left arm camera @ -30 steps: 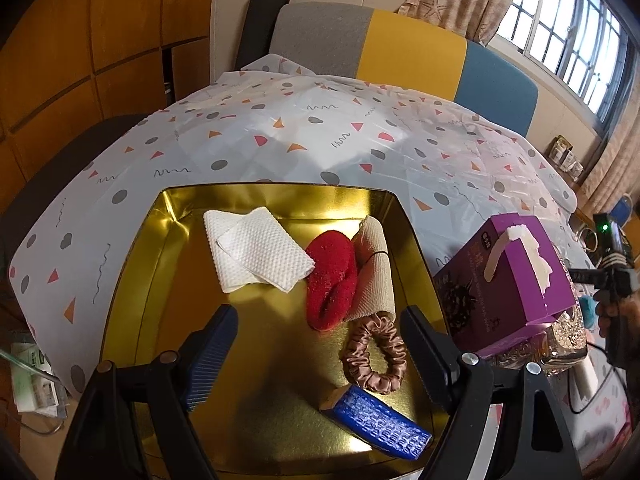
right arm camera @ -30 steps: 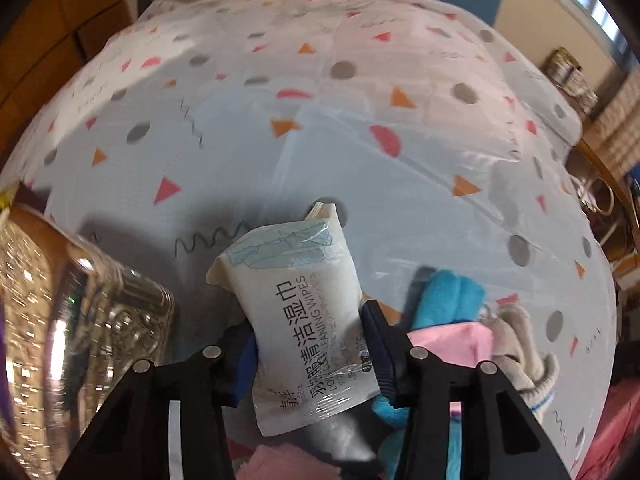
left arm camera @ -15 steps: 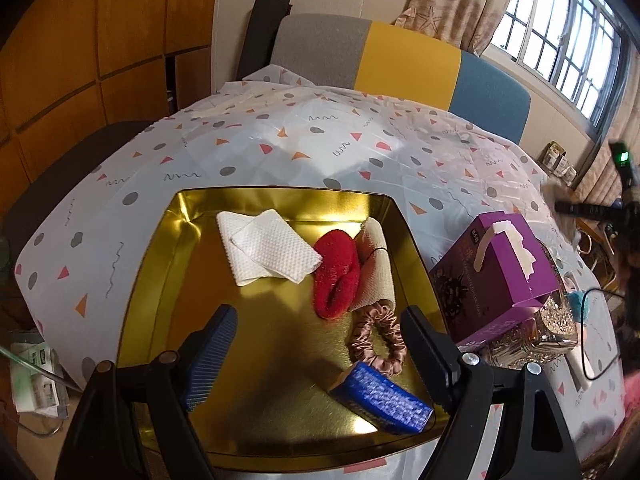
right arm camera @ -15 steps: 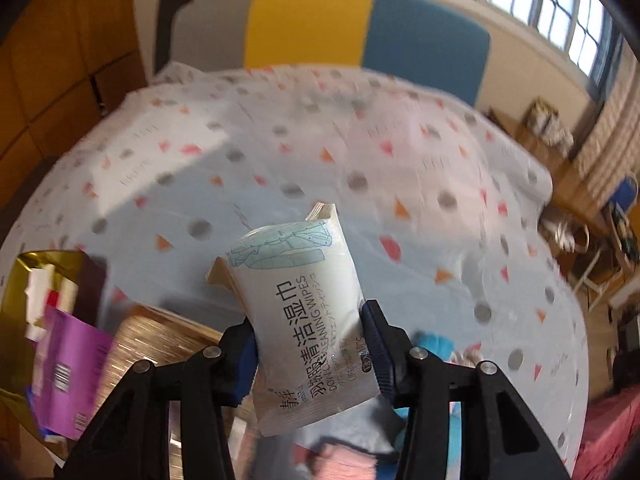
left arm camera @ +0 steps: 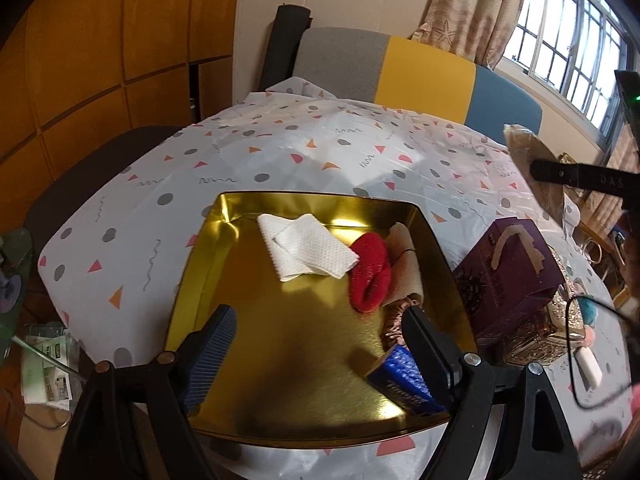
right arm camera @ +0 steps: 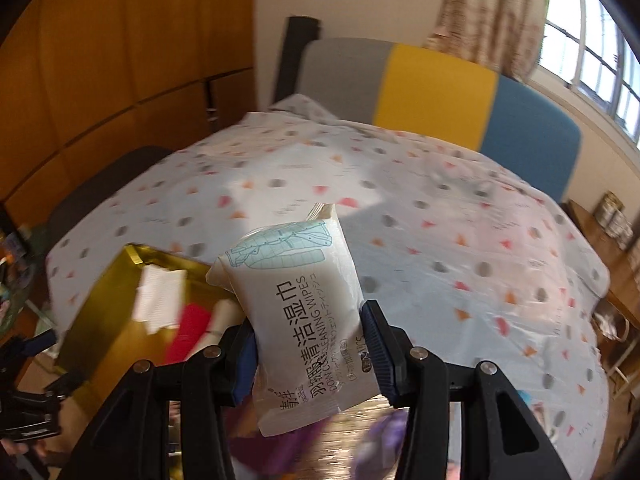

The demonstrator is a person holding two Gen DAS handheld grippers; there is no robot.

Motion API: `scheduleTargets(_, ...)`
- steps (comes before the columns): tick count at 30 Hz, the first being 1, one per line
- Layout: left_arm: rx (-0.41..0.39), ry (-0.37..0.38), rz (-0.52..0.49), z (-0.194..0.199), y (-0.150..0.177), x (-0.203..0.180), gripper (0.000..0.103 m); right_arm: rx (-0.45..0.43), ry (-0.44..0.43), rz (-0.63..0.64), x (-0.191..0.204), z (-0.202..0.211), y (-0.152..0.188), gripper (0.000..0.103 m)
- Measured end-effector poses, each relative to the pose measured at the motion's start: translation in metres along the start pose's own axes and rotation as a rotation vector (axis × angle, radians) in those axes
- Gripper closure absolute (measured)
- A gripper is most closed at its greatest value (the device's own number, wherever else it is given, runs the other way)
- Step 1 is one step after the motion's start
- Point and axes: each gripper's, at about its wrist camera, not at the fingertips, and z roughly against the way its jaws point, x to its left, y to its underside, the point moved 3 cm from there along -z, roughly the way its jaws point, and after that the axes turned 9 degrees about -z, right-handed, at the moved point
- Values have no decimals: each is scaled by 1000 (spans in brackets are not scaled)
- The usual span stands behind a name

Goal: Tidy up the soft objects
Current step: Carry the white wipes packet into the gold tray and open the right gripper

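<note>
My right gripper (right arm camera: 310, 350) is shut on a white pack of cleaning wipes (right arm camera: 298, 308) and holds it high above the table, right of the gold tray (right arm camera: 100, 300). My left gripper (left arm camera: 320, 344) is open and empty over the near part of the gold tray (left arm camera: 200, 248). In the tray lie white cloths (left arm camera: 306, 246), a red sock (left arm camera: 370, 276), a beige roll (left arm camera: 406, 264), a brown scrunchie (left arm camera: 394, 326) and a blue tissue pack (left arm camera: 404, 380). The right gripper and wipes show at the right edge of the left wrist view (left arm camera: 532, 164).
A purple tissue box (left arm camera: 508, 276) and a glittery clear container (left arm camera: 540, 340) stand right of the tray. Blue and pink soft items (left arm camera: 588, 312) lie beyond them. A grey, yellow and blue bench back (left arm camera: 420, 72) is behind the table. The patterned tablecloth (left arm camera: 280, 148) covers the table.
My right gripper has lifted the wipes pack well above the table and swung left toward the tray. My left gripper has risen and pulled back a little, still open.
</note>
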Motion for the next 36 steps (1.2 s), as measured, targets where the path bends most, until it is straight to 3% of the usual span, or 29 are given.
scheduleTargets(7,-15,-26,28,8,6,14,16,30,-96,63,66,-8,28,55)
scheduleTargets(13,-18,-38,41,12,14,23,16,70,-155,60,100,-19,54,55)
scheduleTargets(27,-7,-75,122,12,35,60,15,177,-221,-67,129,-61,85,55)
scheduleTargets(36,11,-88,125,7,38,66,15,252,-179,-38,147,-102,99,55)
